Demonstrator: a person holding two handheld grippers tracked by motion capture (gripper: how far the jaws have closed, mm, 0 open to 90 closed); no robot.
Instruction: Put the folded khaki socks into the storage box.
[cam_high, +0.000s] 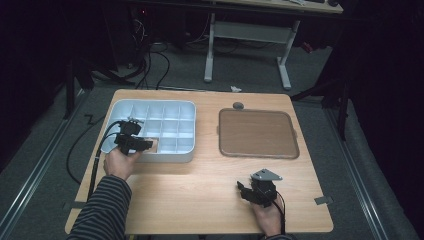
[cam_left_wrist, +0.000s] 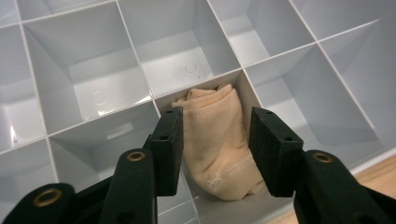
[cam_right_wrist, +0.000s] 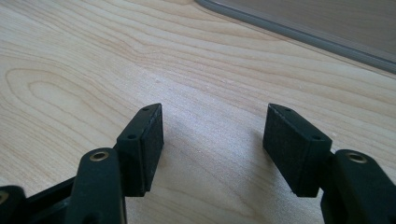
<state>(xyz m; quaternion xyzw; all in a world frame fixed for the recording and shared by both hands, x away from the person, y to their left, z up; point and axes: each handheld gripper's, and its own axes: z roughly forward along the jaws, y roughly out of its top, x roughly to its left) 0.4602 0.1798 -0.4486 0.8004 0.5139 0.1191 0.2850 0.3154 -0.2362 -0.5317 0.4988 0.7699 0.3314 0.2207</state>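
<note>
Cloth (cam_left_wrist: 217, 140) in organizer (cam_left_wrist: 107, 88) cell, walls close round; tray (cam_high: 258, 133) apart.

Left gripper view: lower end of the folded cloth (cam_left_wrist: 215, 144) is hidden behind the jaws; pale print near that end is too small to read. Whether the pads touch the cloth cannot be told. Compartment tray (cam_left_wrist: 93, 88) is cut off by every edge.

High view: left gripper (cam_high: 131, 139) covers the near-left compartment, where a sliver of cloth shows.

Right gripper view: brown tray (cam_right_wrist: 327, 23) is cut off at the top-right corner, with one rim visible.
</note>
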